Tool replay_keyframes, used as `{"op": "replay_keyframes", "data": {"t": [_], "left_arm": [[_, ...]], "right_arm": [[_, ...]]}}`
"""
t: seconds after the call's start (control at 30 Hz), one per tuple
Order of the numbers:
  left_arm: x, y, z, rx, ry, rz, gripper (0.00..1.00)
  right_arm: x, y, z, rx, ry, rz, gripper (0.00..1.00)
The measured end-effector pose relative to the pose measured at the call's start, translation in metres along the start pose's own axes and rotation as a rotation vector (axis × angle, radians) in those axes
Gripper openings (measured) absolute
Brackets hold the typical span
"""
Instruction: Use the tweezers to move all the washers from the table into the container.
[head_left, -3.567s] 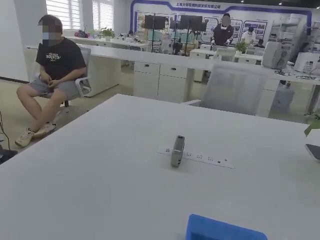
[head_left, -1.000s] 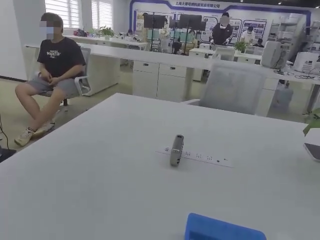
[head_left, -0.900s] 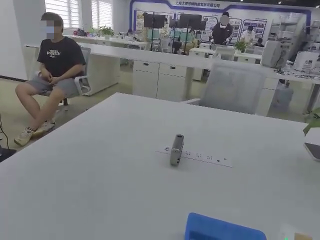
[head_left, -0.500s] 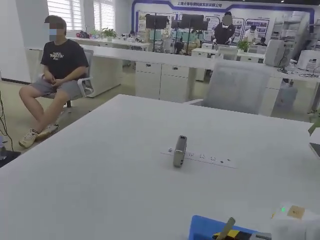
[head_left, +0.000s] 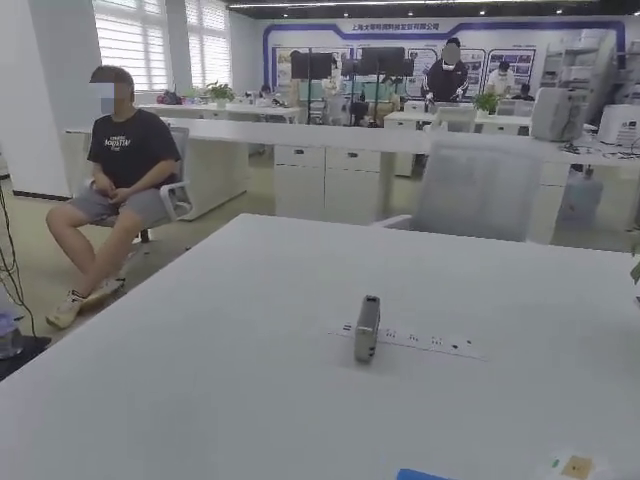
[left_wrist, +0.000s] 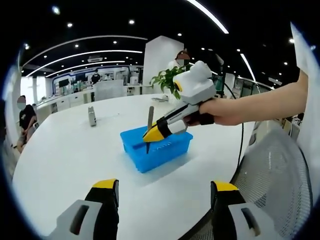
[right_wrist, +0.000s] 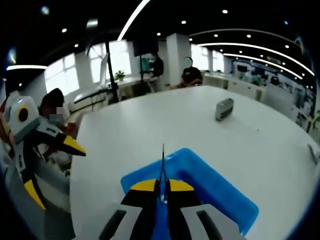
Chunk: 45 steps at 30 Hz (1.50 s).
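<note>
Tweezers (left_wrist: 150, 117) stand well ahead of my left gripper (left_wrist: 165, 186), whose jaws are spread wide on nothing. My right gripper (right_wrist: 162, 186) clamps them, long axis straight out past its tips, above the blue container (right_wrist: 220, 197). Where the washers lie from those tips I cannot tell. The left gripper view gives the tweezers' near-upright, tip-down stance; the right gripper view foreshortens it.

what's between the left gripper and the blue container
Just bare white table, in the left gripper view. The left gripper faces the blue container, where the right gripper holds the tweezers.
</note>
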<state>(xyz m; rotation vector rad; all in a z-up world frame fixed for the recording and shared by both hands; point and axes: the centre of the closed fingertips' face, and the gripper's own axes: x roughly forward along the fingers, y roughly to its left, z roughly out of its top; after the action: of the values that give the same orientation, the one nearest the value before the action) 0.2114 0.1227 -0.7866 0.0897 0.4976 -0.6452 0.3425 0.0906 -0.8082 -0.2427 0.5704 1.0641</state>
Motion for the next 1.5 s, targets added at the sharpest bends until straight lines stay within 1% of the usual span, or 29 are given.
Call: {"op": "replay_keyframes", "data": {"t": [0.07,0.1,0.17,0.2,0.27,0.33,0.43,0.47,0.53,0.7,0.8,0.97,1.03,1.1,1.13,1.17,1.23,1.33,1.37,1.43,1.47,1.5], "left_arm": [[0.0,0.001,0.0,-0.002,0.0,0.003,0.76],[0.0,0.0,0.0,-0.01,0.0,-0.004,0.76],[0.001,-0.001,0.0,-0.01,0.002,-0.013,0.76],[0.001,-0.002,0.0,-0.006,0.001,-0.018,0.75],[0.001,-0.003,0.0,-0.003,0.001,-0.024,0.75],[0.002,-0.005,-0.002,-0.004,0.014,-0.037,0.75],[0.003,-0.006,-0.003,0.002,0.026,-0.042,0.75],[0.003,-0.006,-0.004,0.001,0.027,-0.043,0.75],[0.003,-0.005,-0.004,-0.013,0.029,-0.043,0.75],[0.001,-0.003,-0.002,-0.057,0.013,-0.043,0.75],[0.001,-0.002,-0.001,-0.064,0.009,-0.037,0.74],[-0.001,-0.001,0.003,-0.084,-0.009,-0.041,0.73],[-0.002,0.001,0.006,-0.095,-0.021,-0.041,0.73],[-0.004,0.0,0.01,-0.108,-0.028,-0.052,0.7],[-0.005,0.0,0.011,-0.111,-0.031,-0.054,0.68],[-0.006,0.0,0.013,-0.112,-0.035,-0.058,0.66],[-0.007,0.001,0.019,-0.11,-0.042,-0.068,0.65],[-0.01,0.001,0.03,-0.101,-0.051,-0.093,0.58],[-0.01,0.001,0.036,-0.102,-0.06,-0.11,0.56],[-0.01,-0.003,0.043,-0.127,-0.053,-0.159,0.52],[-0.009,-0.001,0.046,-0.125,-0.054,-0.159,0.51],[-0.009,0.0,0.052,-0.122,-0.057,-0.168,0.49]], "right_arm": [[0.003,0.0,-0.003,-0.013,0.004,0.002,0.03],[0.003,0.0,-0.004,-0.024,0.008,0.0,0.03],[0.004,0.0,-0.009,-0.019,0.023,-0.001,0.03],[0.003,0.0,-0.009,-0.019,0.017,-0.003,0.03],[0.003,0.001,-0.005,-0.008,0.004,-0.002,0.03],[0.003,0.002,-0.005,-0.008,0.008,-0.001,0.03],[0.005,0.004,-0.005,-0.025,0.005,0.014,0.04],[0.006,0.005,-0.005,-0.036,0.005,0.015,0.04],[0.006,0.004,-0.004,-0.035,0.004,0.014,0.04],[0.004,0.004,-0.004,-0.013,-0.006,0.01,0.04],[0.0,0.003,-0.003,-0.025,-0.01,-0.002,0.04],[-0.012,0.001,0.01,-0.024,-0.054,-0.022,0.04],[-0.02,0.001,0.018,-0.028,-0.074,-0.027,0.04],[-0.027,0.002,0.026,-0.035,-0.096,-0.032,0.04],[-0.029,0.002,0.027,-0.037,-0.1,-0.032,0.04],[-0.034,0.004,0.031,-0.038,-0.111,-0.031,0.04],[-0.041,0.006,0.036,-0.044,-0.126,-0.028,0.04],[-0.052,0.015,0.041,-0.063,-0.14,-0.004,0.04],[-0.055,0.017,0.041,-0.068,-0.144,0.007,0.04],[-0.059,0.022,0.039,-0.064,-0.146,0.035,0.04],[-0.062,0.026,0.038,-0.066,-0.143,0.053,0.04],[-0.064,0.029,0.038,-0.07,-0.145,0.059,0.04]]}}
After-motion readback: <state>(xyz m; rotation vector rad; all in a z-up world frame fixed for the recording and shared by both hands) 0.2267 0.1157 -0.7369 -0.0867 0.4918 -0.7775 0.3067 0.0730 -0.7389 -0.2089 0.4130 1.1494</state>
